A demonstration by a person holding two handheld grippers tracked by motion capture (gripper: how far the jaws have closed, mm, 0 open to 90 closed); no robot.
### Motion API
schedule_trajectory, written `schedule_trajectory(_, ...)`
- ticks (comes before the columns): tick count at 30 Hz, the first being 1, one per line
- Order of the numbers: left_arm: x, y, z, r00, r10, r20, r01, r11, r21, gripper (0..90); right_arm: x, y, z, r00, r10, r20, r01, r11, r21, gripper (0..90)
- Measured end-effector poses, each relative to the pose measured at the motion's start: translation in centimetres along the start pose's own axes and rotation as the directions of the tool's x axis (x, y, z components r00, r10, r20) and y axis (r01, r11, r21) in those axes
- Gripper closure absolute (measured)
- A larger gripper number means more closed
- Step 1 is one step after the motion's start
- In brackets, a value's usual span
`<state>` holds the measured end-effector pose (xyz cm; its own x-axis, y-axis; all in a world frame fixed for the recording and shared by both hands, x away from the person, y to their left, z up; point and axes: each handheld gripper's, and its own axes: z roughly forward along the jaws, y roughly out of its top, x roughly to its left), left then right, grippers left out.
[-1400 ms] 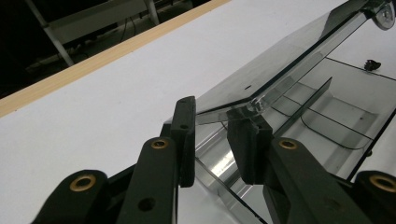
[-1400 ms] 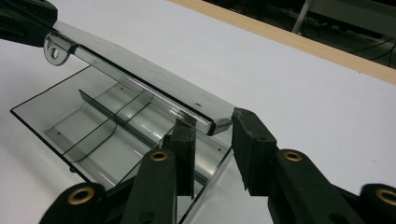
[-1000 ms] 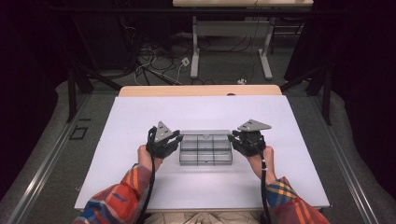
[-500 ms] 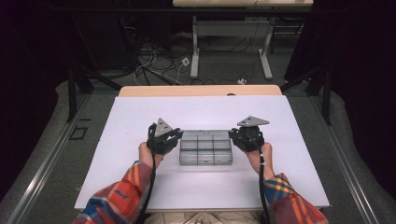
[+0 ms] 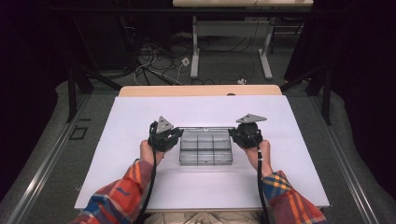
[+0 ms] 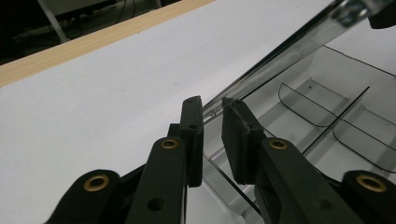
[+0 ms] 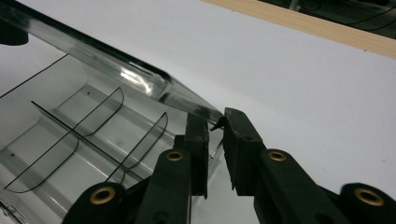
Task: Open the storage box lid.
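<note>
Each gripper, left [image 6: 212,135] and right [image 7: 215,149], pinches a lid [image 5: 205,128] corner of the clear organiser box [image 5: 205,156]; raising both ends evenly should prevent twisting.

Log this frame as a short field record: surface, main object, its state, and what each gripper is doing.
surface: white table top
object: clear compartment box, empty, dividers visible
lid: clear lid raised at the far side
left gripper: fingers pinch the lid's left corner
right gripper: fingers pinch the lid's right corner
</note>
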<state>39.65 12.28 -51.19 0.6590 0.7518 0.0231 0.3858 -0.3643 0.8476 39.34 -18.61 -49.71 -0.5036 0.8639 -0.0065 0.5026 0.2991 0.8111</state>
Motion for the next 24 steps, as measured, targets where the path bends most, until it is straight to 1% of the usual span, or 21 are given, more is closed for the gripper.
schedule_trajectory(1, 0.0, 0.0, 0.1, 1.0, 0.002, -0.004, -0.002, 1.0, -0.002, 78.3, 0.0, 0.0, 0.0, 1.0, 0.0, 0.0, 0.0, 1.0, 0.0, 80.6)
schedule_trajectory(2, 0.1, 0.0, 0.1, 0.9999, 0.01, 0.001, -0.01, 0.9998, 0.015, 78.3, 0.0, 0.0, 0.1, 1.0, 0.006, -0.001, -0.006, 1.0, 0.002, 80.7)
schedule_trajectory(5, 0.1, 0.0, 0.4, 1.0, 0.003, -0.001, -0.003, 0.9998, 0.02, 78.3, -0.1, 0.1, 0.4, 1.0, 0.008, -0.002, -0.008, 1.0, 0.017, 80.9)
schedule_trajectory(8, 0.2, 0.0, 0.7, 0.9999, 0.009, -0.006, -0.009, 0.9996, 0.027, 78.3, -0.2, 0.0, 0.7, 1.0, 0.009, 0.001, -0.009, 0.999, 0.03, 81.3)
schedule_trajectory(9, 0.2, 0.0, 0.7, 0.9999, 0.011, -0.005, -0.011, 0.9991, 0.041, 78.3, -0.2, 0.1, 0.8, 0.9999, 0.015, -0.002, -0.015, 0.999, 0.033, 81.3)
schedule_trajectory(10, 0.3, 0.0, 0.7, 0.9999, 0.014, -0.003, -0.013, 0.9988, 0.046, 78.3, -0.3, 0.1, 0.9, 0.9999, 0.01, 0.003, -0.01, 0.999, 0.035, 81.3)
schedule_trajectory(11, 0.3, 0.1, 0.8, 0.9999, 0.016, -0.002, -0.016, 0.9987, 0.049, 78.3, -0.3, 0.1, 1.0, 0.9999, 0.012, -0.002, -0.012, 0.999, 0.039, 81.3)
schedule_trajectory(13, 0.4, 0.1, 1.1, 1.0, -0.001, -0.005, 0.001, 0.999, 0.044, 78.2, -0.4, 0.1, 1.1, 0.9996, 0.027, -0.005, -0.027, 0.999, 0.044, 81.3)
schedule_trajectory(14, 0.5, 0.2, 1.0, 1.0, 0.01, 0.001, -0.01, 0.9982, 0.059, 78.1, -0.5, 0.1, 1.2, 0.9997, 0.021, -0.008, -0.021, 0.999, 0.044, 81.3)
schedule_trajectory(17, 0.6, 0.2, 1.3, 1.0, -0.001, 0.001, 0.001, 0.9982, 0.06, 78.1, -0.6, 0.2, 1.4, 0.9996, 0.029, -0.006, -0.029, 0.998, 0.049, 81.3)
schedule_trajectory(20, 0.7, 0.2, 1.5, 1.0, -0.003, 0.0, 0.003, 0.9981, 0.062, 78.1, -0.7, 0.2, 1.6, 0.9995, 0.032, -0.006, -0.031, 0.998, 0.052, 81.5)
schedule_trajectory(22, 0.8, 0.2, 1.6, 1.0, -0.001, 0.003, 0.001, 0.9973, 0.073, 78.1, -0.7, 0.2, 1.7, 0.9991, 0.041, -0.007, -0.041, 0.998, 0.058, 81.5)
schedule_trajectory(24, 0.9, 0.2, 1.8, 1.0, -0.005, 0.001, 0.005, 0.9975, 0.071, 78.1, -0.8, 0.2, 1.8, 0.9994, 0.033, -0.008, -0.033, 0.998, 0.06, 81.5)
